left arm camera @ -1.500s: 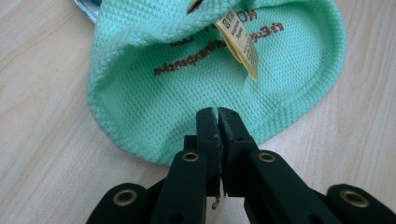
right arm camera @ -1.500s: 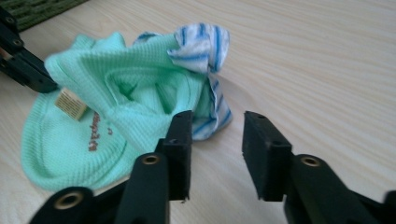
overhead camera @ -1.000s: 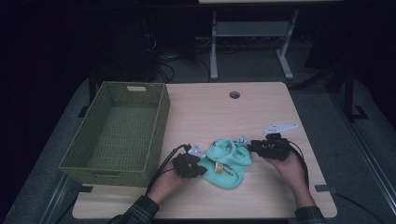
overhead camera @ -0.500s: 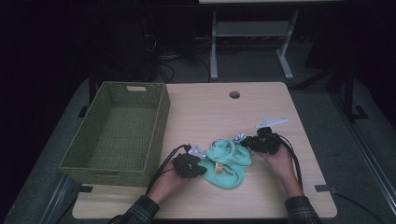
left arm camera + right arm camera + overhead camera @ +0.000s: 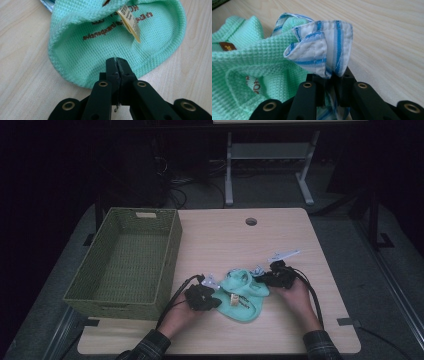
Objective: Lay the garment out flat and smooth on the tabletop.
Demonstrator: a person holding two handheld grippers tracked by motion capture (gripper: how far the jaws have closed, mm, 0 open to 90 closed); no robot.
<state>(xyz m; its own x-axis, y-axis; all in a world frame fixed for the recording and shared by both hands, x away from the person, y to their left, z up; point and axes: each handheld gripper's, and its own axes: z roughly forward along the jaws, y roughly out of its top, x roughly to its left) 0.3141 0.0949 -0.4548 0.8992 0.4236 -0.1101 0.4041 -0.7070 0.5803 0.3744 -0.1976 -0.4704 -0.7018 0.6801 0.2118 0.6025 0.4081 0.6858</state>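
A mint-green knit slipper lies on the wooden table near the front, between the person's hands. It has a paper tag inside. My left gripper is shut, its tips resting over the slipper's rounded end with no cloth visibly pinched; in the high view the left gripper sits at the slipper's left. My right gripper has just been closing and pinches a fold of blue-and-white striped cloth beside the green knit. From above, the right gripper touches the slipper's right side.
A green woven basket stands at the table's left, close to my left hand. A round cable hole sits at the table's far edge. A metal frame stands on the floor behind. Cables trail from both grippers toward the front edge.
The right hand has moved a little left and down toward the slipper. The left hand has stayed where it was.
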